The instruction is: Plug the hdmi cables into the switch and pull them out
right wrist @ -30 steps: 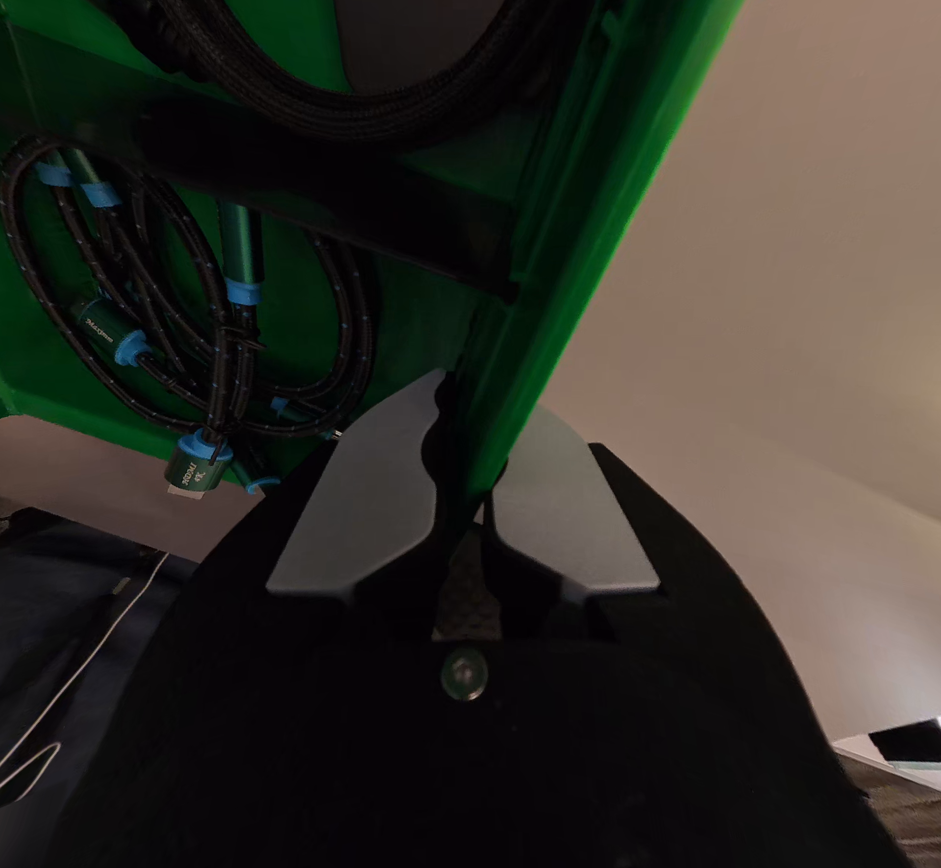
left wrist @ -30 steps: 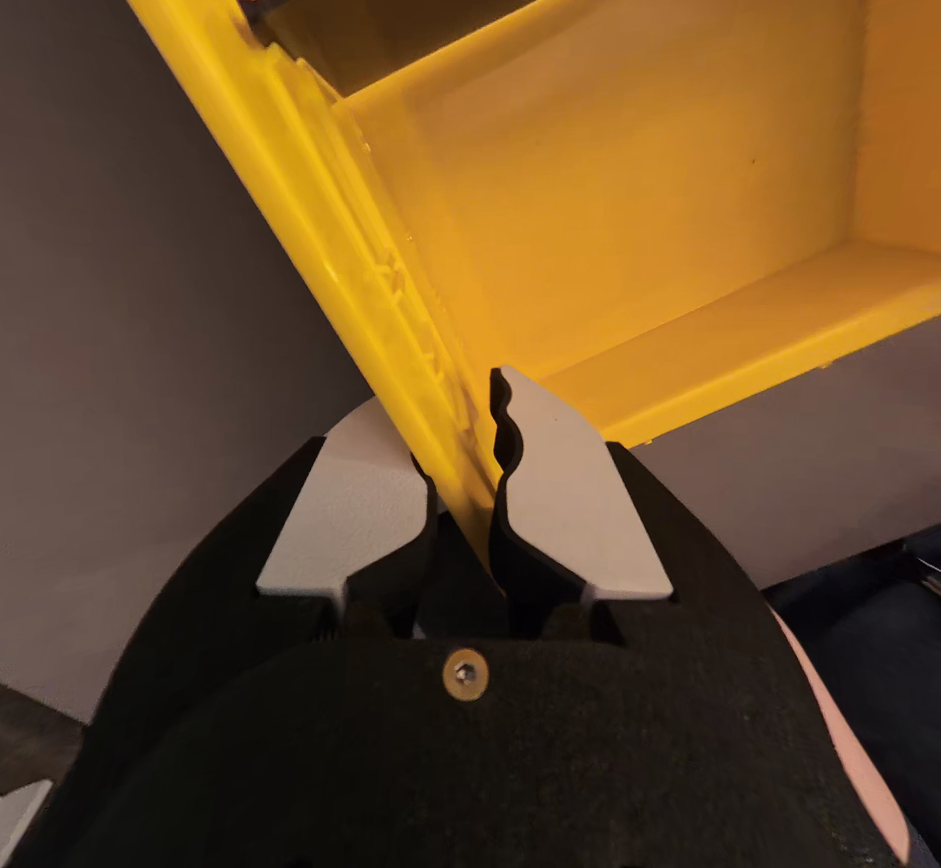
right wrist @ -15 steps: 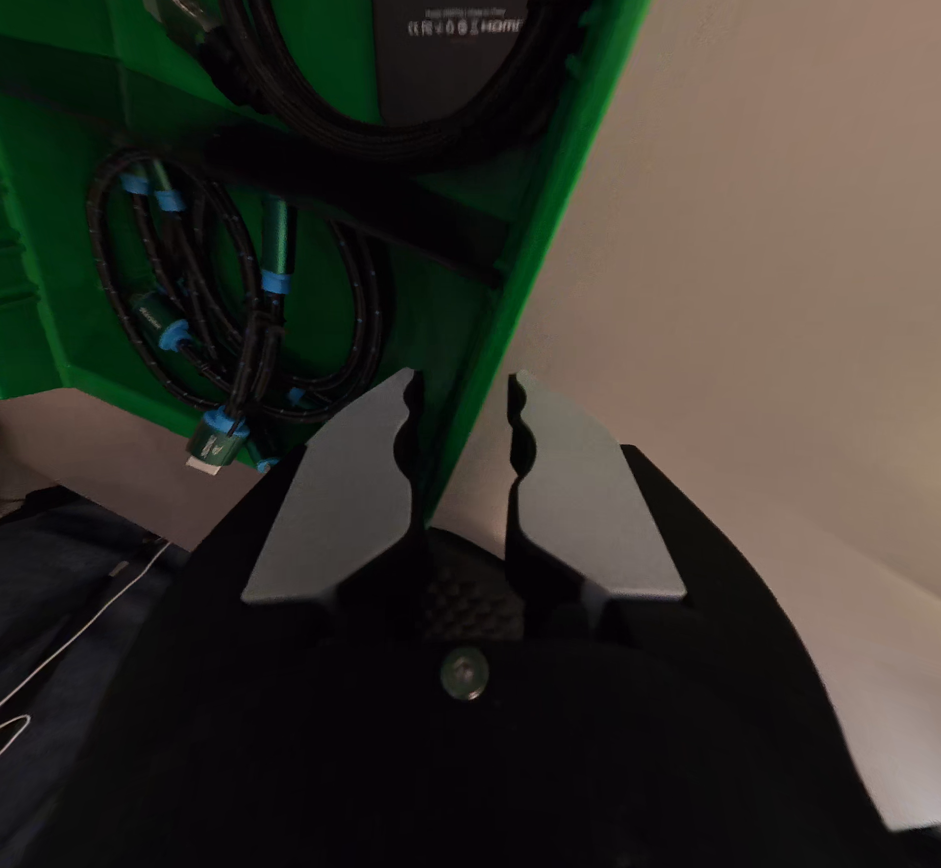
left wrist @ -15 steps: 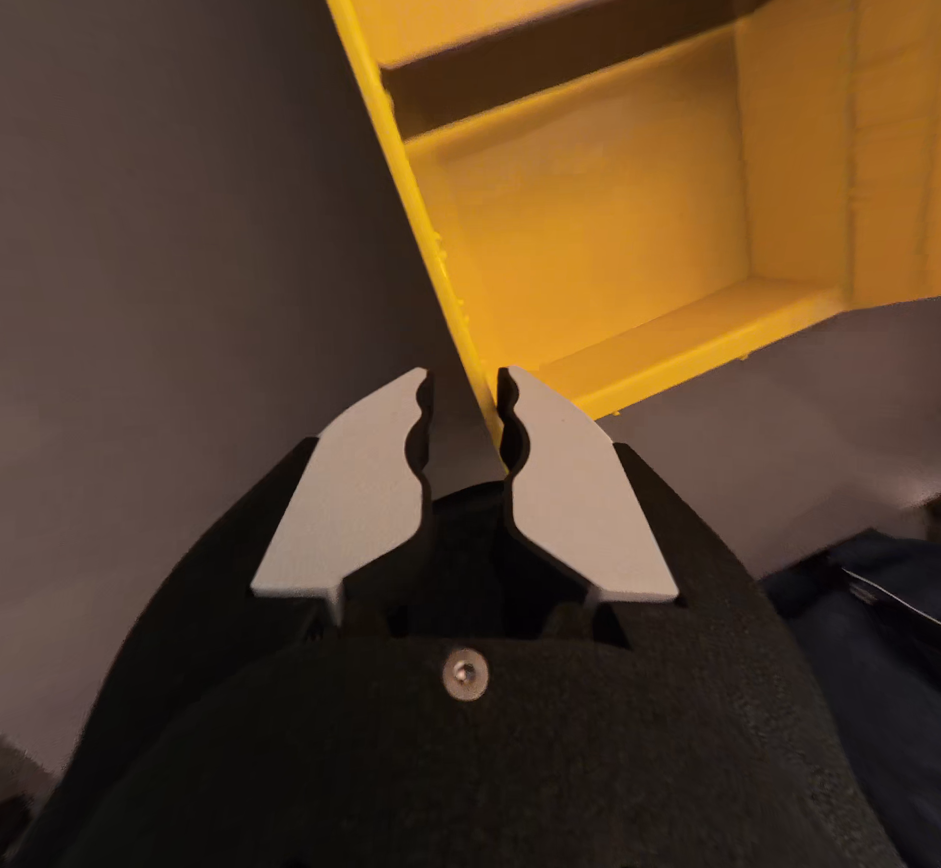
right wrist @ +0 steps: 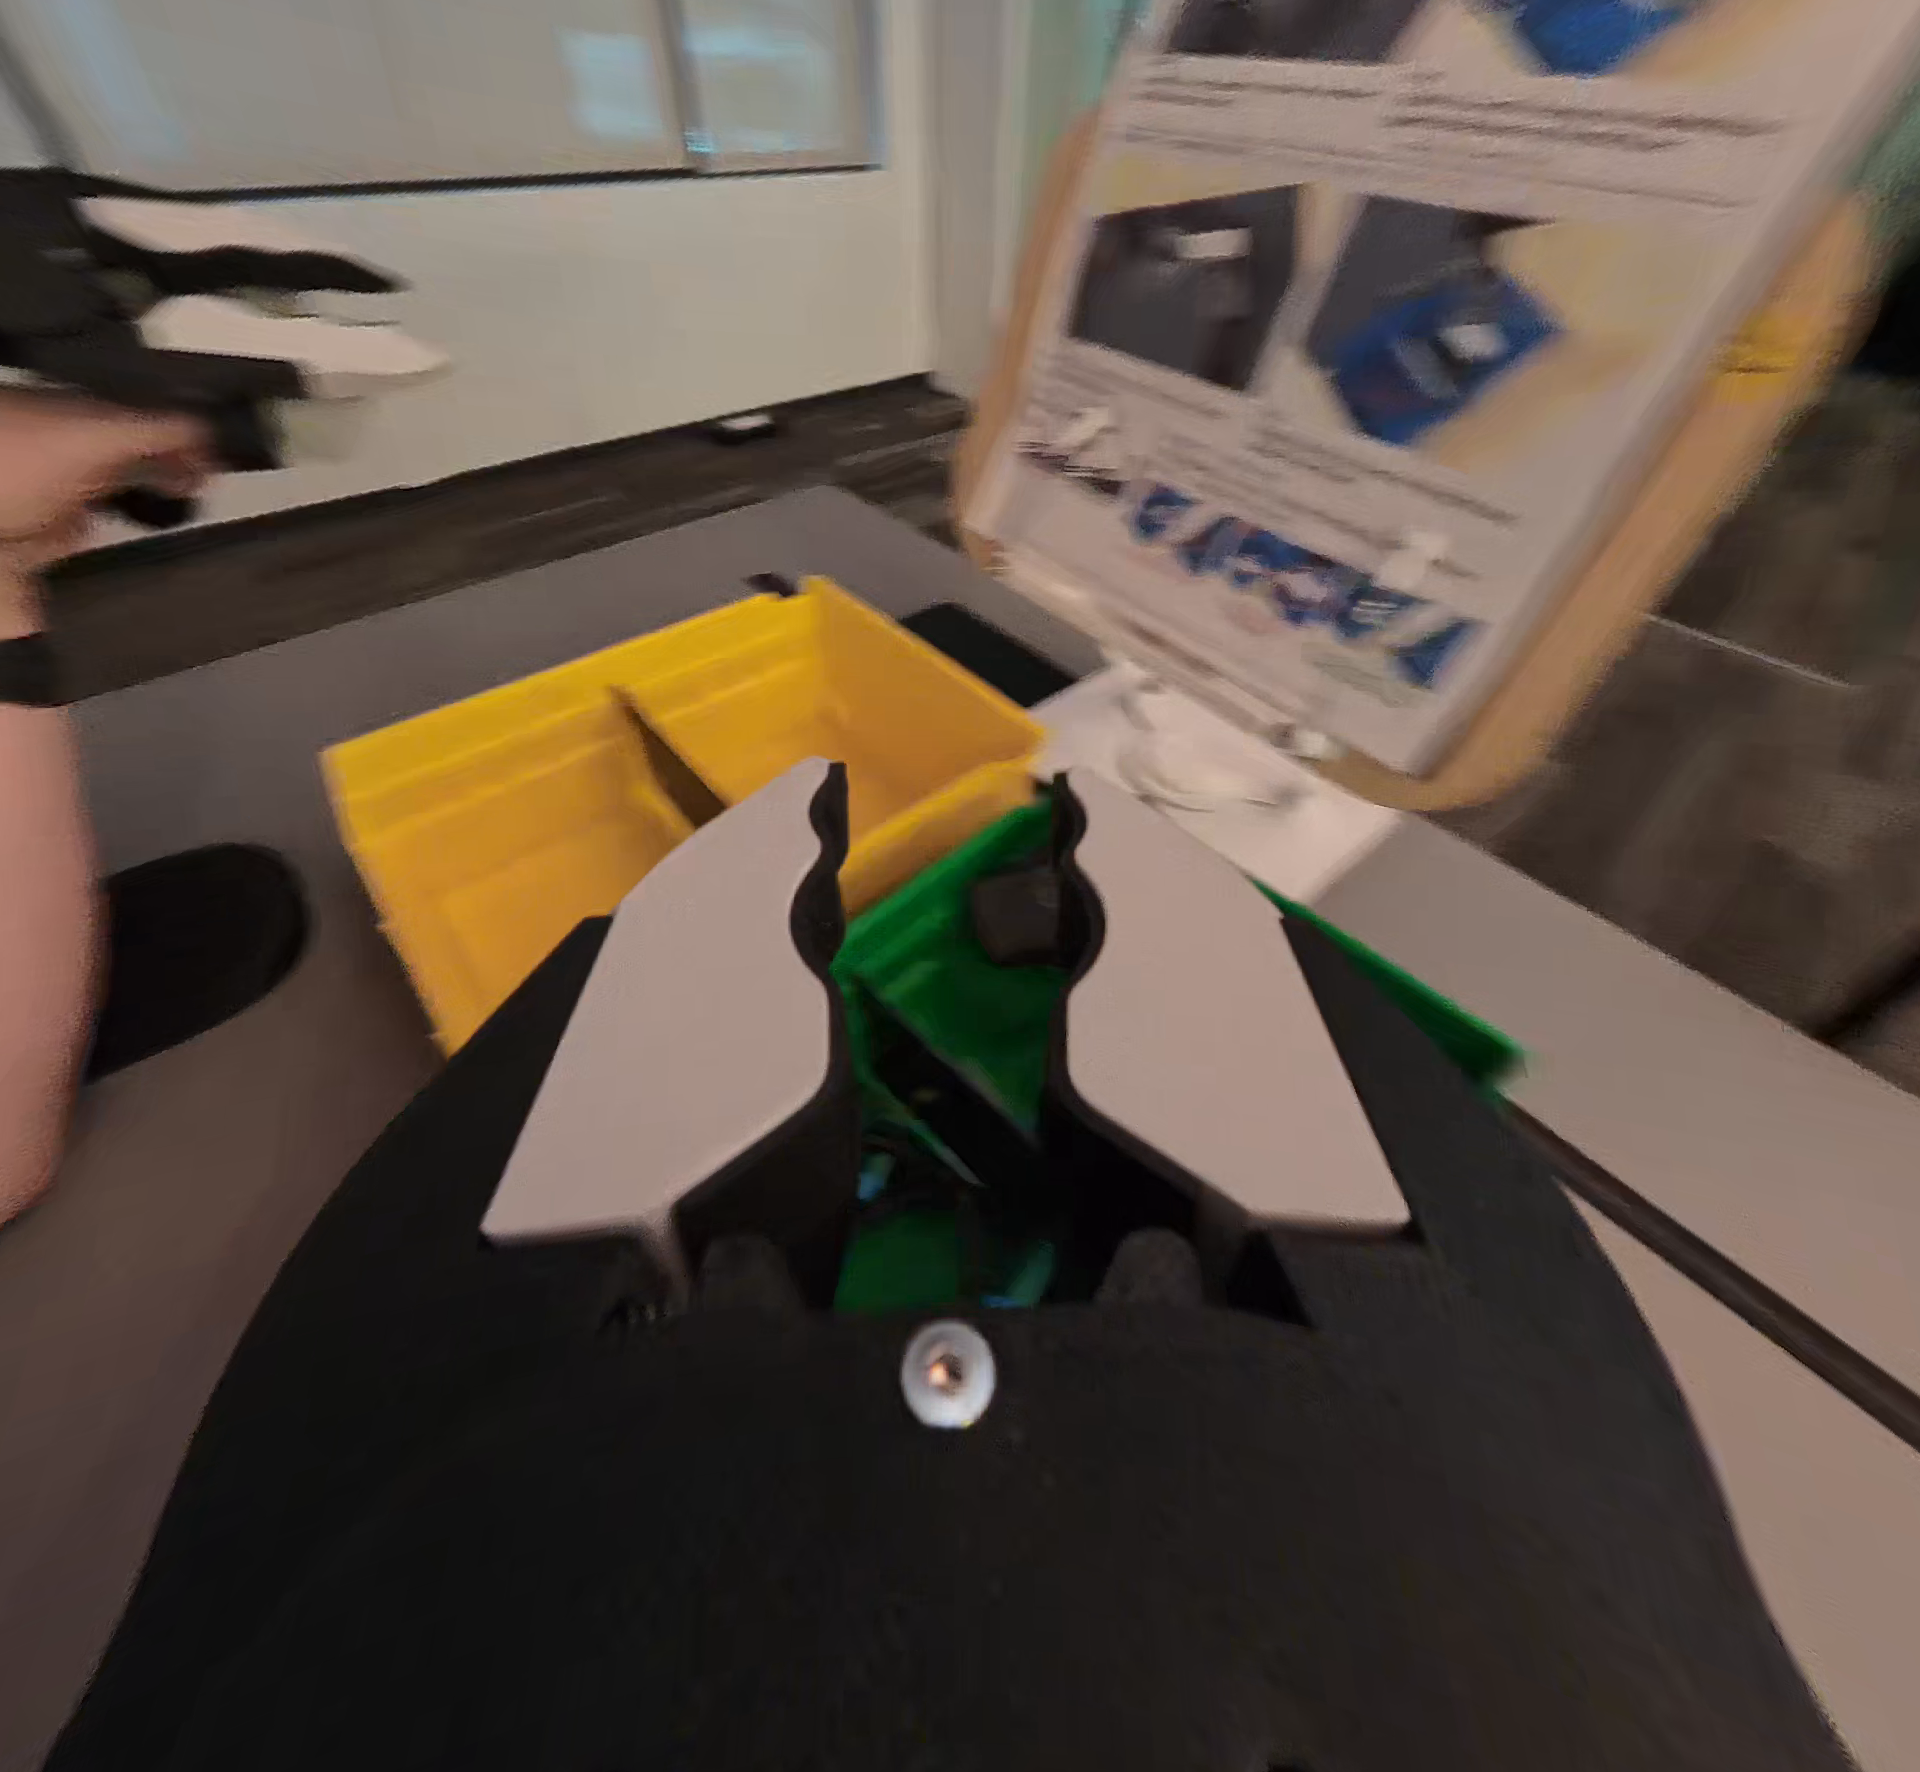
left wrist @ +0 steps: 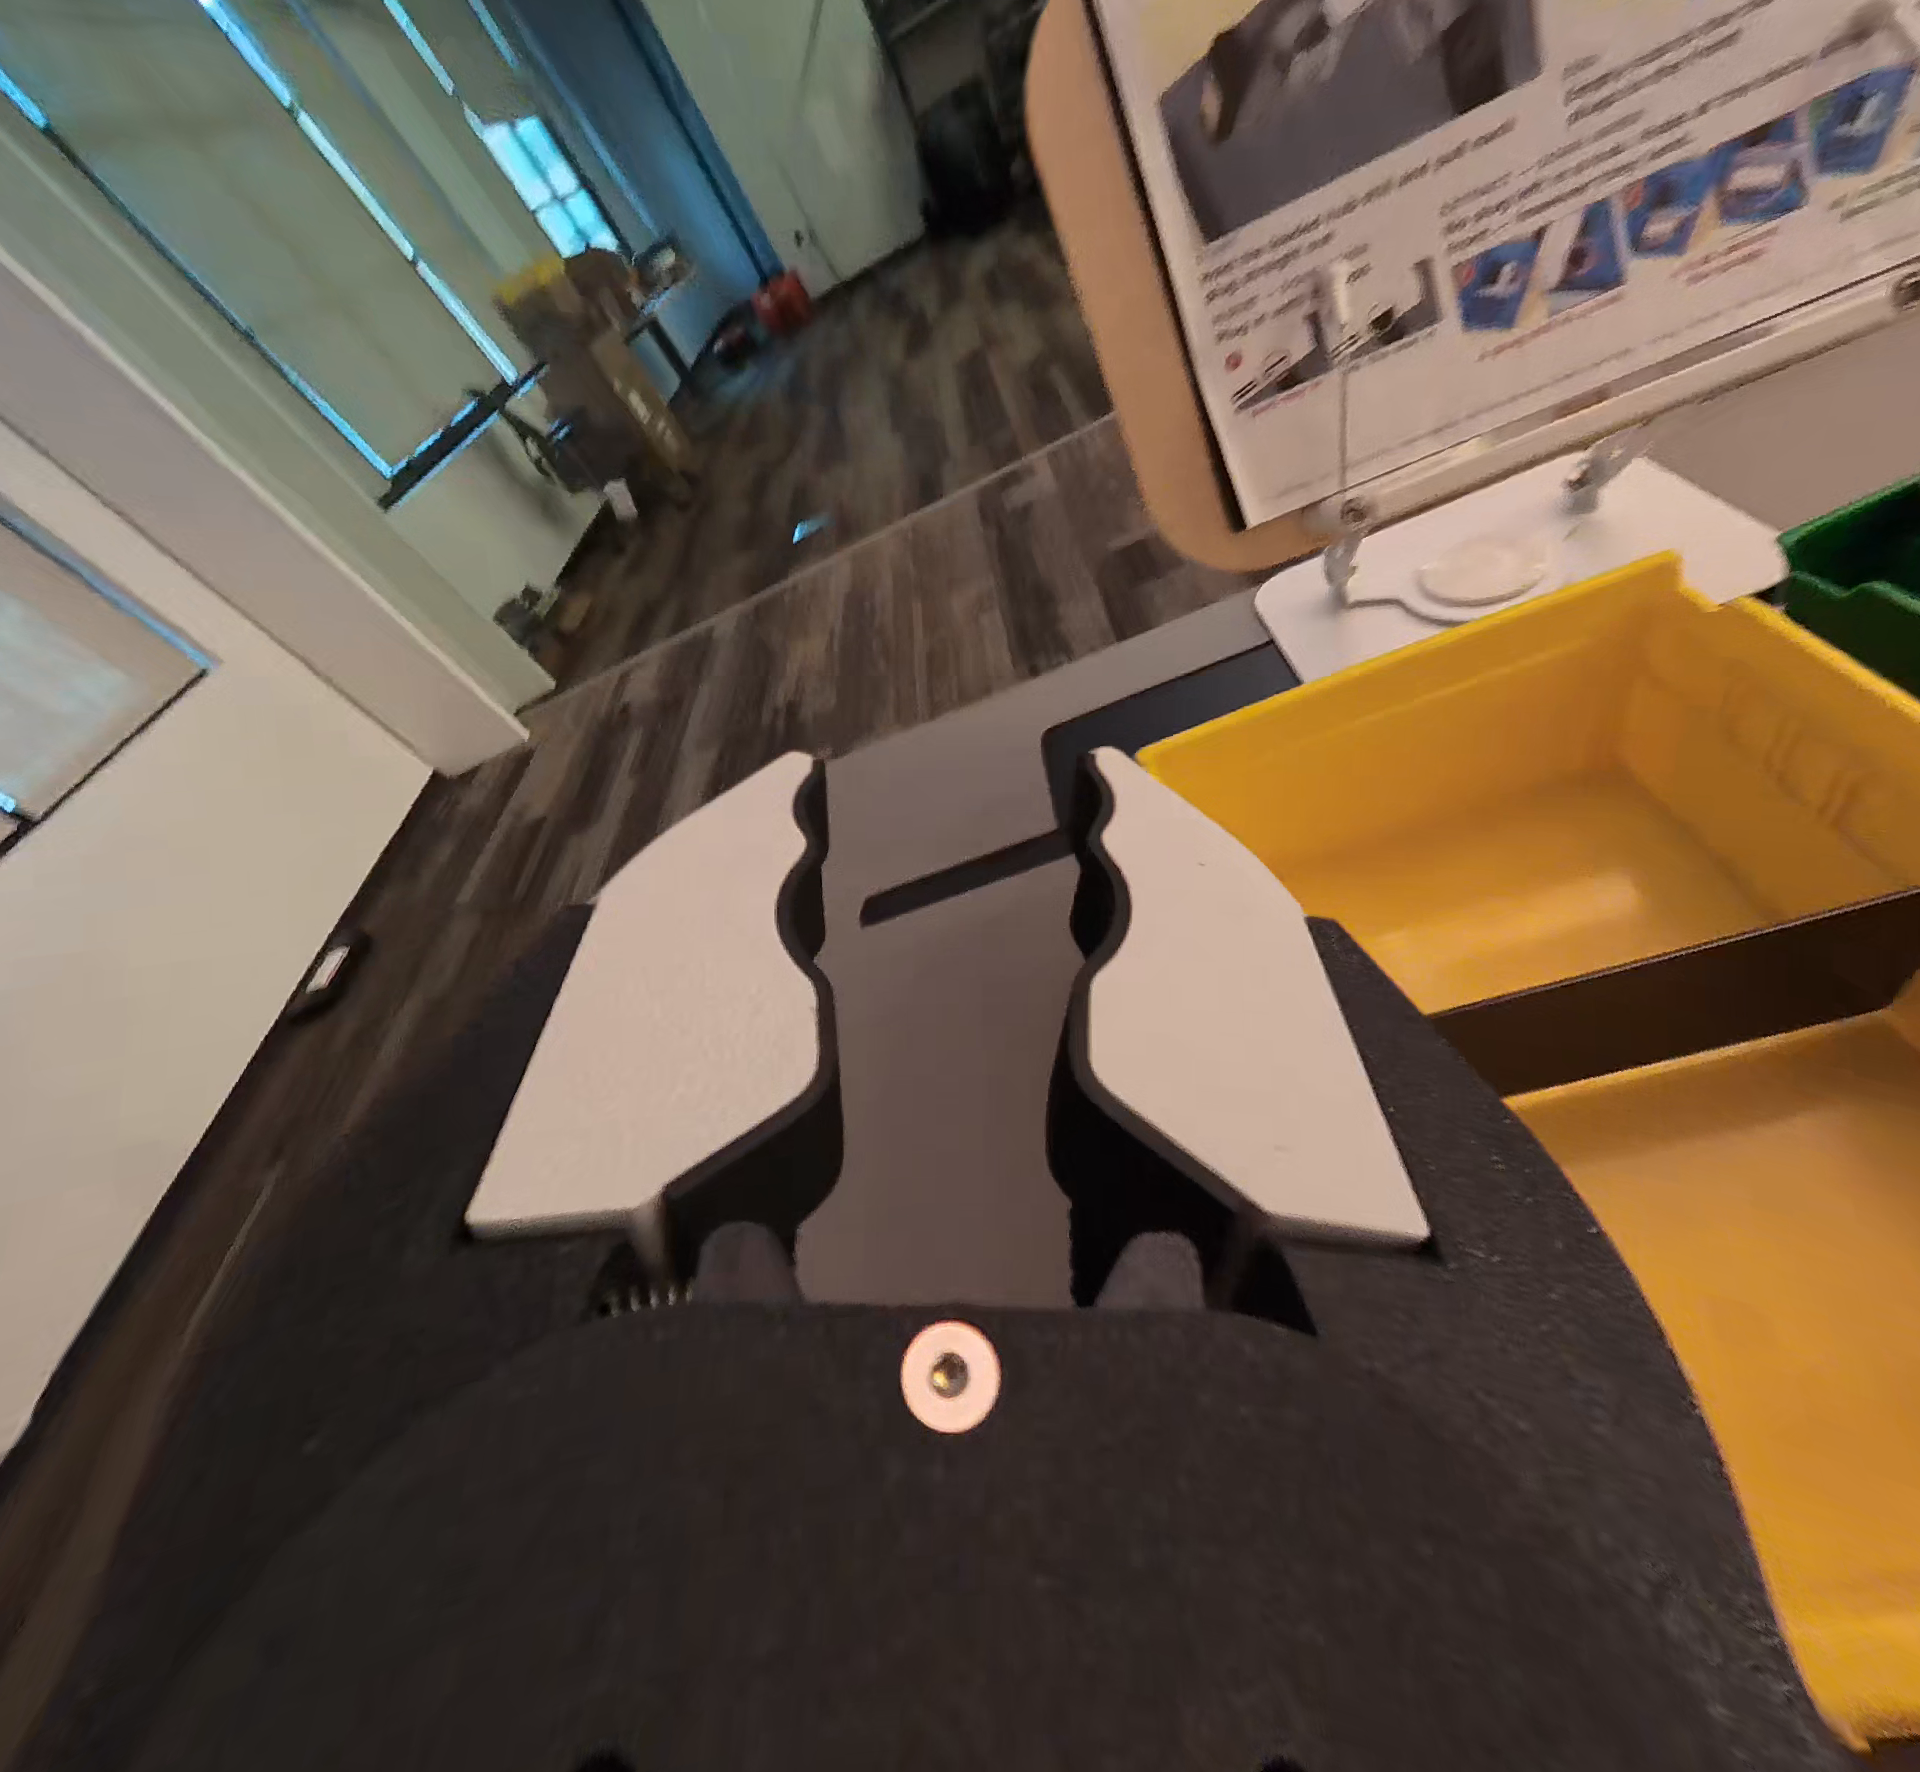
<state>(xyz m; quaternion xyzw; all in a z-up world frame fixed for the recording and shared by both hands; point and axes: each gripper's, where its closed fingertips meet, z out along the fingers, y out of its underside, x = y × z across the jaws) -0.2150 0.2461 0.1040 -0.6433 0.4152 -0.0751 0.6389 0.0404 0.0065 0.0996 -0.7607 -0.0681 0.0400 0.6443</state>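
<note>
Fingers of the right gripper (right wrist: 940,813) are standing wide apart and holding nothing, hovering just above the green bin (right wrist: 940,990), where a dark cable end (right wrist: 1013,912) and bits of blue-banded hdmi cables (right wrist: 878,1177) are showing between them; the switch itself I cannot make out in the blur. The left gripper (left wrist: 945,766) is likewise gaping wide and empty over bare grey table (left wrist: 935,1047), just beside the divided yellow bin (left wrist: 1507,849), which is sitting empty against the green one, probably as a place for finished pieces. Farther back, an instruction board (right wrist: 1392,320) is leaning on its white stand, seemingly placed to face the worker.
</note>
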